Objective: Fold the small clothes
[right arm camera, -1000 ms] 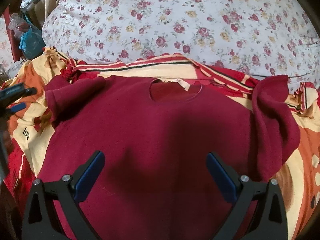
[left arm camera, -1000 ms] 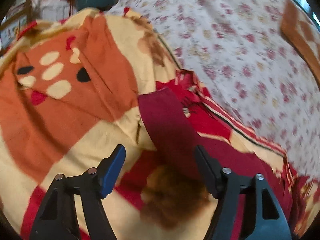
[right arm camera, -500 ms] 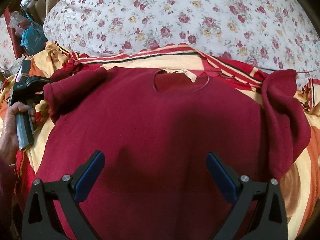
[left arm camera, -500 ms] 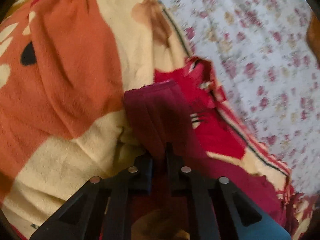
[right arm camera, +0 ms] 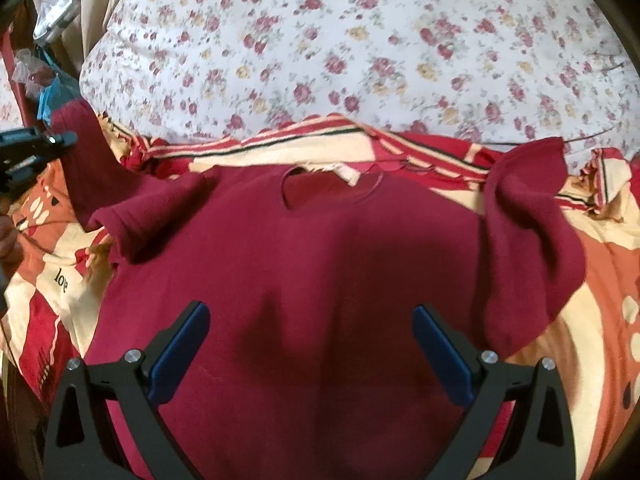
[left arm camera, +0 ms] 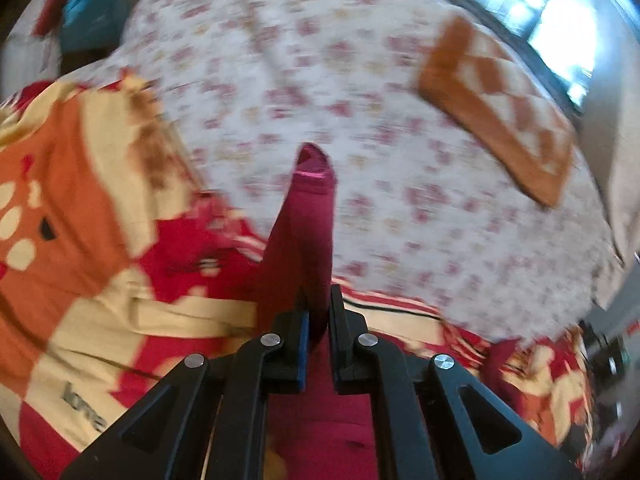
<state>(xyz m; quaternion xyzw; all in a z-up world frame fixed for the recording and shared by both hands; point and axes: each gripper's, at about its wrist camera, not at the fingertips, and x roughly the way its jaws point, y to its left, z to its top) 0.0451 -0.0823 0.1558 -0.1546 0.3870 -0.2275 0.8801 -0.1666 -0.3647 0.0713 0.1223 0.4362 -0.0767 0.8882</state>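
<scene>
A second ago the left gripper [left arm camera: 318,312] sat with its jaws spread over the sleeve; now it is clenched on that sleeve [left arm camera: 304,216] and has swung up, so the dark red knit cloth stands up the middle of the left wrist view with its cuff at centre frame against the white rose-print bedsheet [left arm camera: 360,80]. In the right wrist view the same sleeve shows at the upper left, lifted off the bed beside the left gripper, which enters from the left edge. The right gripper [right arm camera: 312,344] hovers with its blue-padded jaws wide apart over the chest of the maroon long-sleeved sweater [right arm camera: 320,280], gripping nothing. That sweater lies spread front-down or front-up, hard to say which, across the orange, cream and red patterned fleece blanket [right arm camera: 600,280], neckline [right arm camera: 332,188] toward the top of the frame with a pale label showing inside. Its other sleeve [right arm camera: 532,240] lies bunched at the right of the frame, untouched. An orange-and-cream checked cloth [left arm camera: 500,108] rests on the sheet at upper right of the left view. By my reading the fold is only beginning: one sleeve is gripped and raised, ready to go across the body, while the second sleeve and the body folds are all still to come.
</scene>
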